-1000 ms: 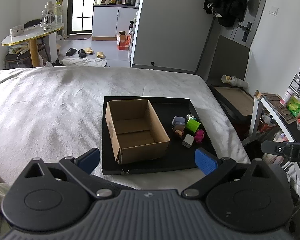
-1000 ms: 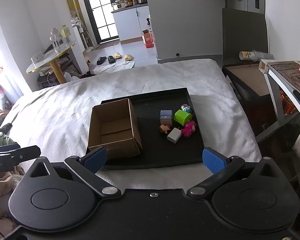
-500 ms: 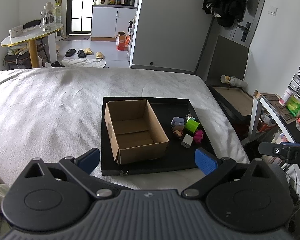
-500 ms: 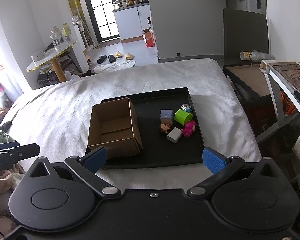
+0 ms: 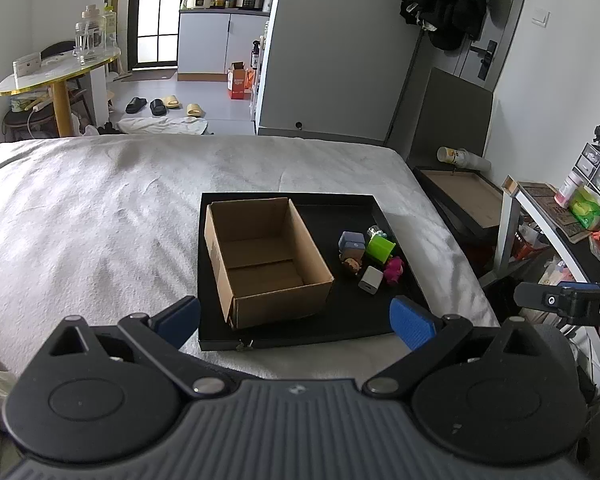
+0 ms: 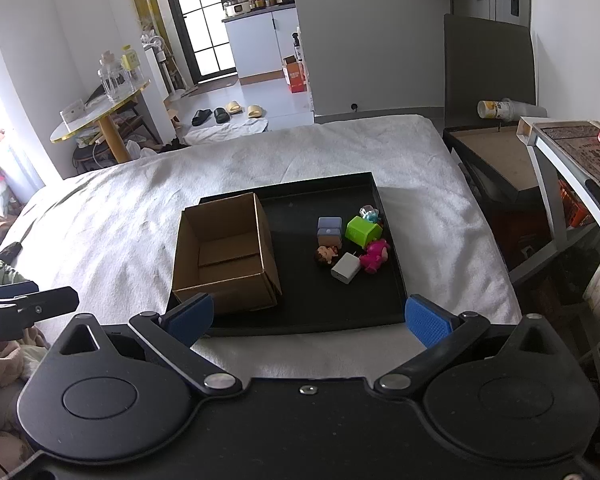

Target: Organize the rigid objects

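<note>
Left gripper [image 5: 294,316]: blue-padded fingers spread wide, nothing between them, held above the near edge of the tray.
Right gripper [image 6: 308,316]: jaws likewise wide apart and empty, above the same near edge; its black tip also shows at the right edge of the left wrist view.
Small rigid objects: clustered on the right half of the tray, beside the box and outside it.
White cube charger [image 6: 346,267]: nearest item of the cluster, prongs up, just beside the pink toy figure [image 6: 374,255].
Lime green plastic block [image 6: 363,231]: behind the pink figure, next to the grey-blue cube [image 6: 329,231].
Small brown-haired doll figure [image 6: 326,255]: lying just in front of the grey-blue cube.
Tiny teal and clear toy [image 6: 369,213]: farthest back, near the tray's right rim.
Open brown cardboard box [image 5: 262,258]: empty, on the left half of the tray.
Flat black tray [image 5: 356,320]: rests on the white bedspread [image 5: 92,220].
</note>
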Tool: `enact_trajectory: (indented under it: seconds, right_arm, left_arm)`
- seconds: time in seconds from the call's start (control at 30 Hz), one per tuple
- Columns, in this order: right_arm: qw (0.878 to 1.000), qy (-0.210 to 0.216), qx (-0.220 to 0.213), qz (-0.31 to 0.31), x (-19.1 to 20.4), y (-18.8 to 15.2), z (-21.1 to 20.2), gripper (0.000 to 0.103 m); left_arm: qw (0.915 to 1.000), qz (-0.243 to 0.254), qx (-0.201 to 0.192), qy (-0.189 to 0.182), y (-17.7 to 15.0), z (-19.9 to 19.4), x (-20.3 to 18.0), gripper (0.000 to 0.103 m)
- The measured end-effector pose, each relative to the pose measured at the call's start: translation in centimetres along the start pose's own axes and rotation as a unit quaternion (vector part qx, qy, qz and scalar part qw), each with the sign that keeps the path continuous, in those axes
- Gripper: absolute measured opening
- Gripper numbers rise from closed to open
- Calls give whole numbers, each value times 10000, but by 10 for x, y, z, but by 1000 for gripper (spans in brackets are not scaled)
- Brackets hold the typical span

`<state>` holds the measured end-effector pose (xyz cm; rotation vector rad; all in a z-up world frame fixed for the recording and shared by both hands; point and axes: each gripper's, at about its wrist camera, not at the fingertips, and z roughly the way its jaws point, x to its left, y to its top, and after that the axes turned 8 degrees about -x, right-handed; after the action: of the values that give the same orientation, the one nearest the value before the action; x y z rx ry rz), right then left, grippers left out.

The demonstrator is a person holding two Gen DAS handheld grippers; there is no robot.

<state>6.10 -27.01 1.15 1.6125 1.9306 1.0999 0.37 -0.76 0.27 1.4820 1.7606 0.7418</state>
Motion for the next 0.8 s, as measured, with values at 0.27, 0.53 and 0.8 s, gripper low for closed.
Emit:
enact_trajectory:
  seconds: [0.27, 0.53, 0.8]
  right_arm:
    - [10000, 6, 34, 56, -4, 2, 8, 103]
    - [9998, -64, 142, 101, -14, 6, 27, 103]
    - [9996, -57, 221, 193, -23, 8, 42, 103]
  left_arm:
    - [10000, -21, 27, 2, 2, 8, 2, 101]
    - [9998, -157, 76, 40, 3, 24, 10, 101]
    - [9994, -317, 120, 112, 5, 42, 18, 101]
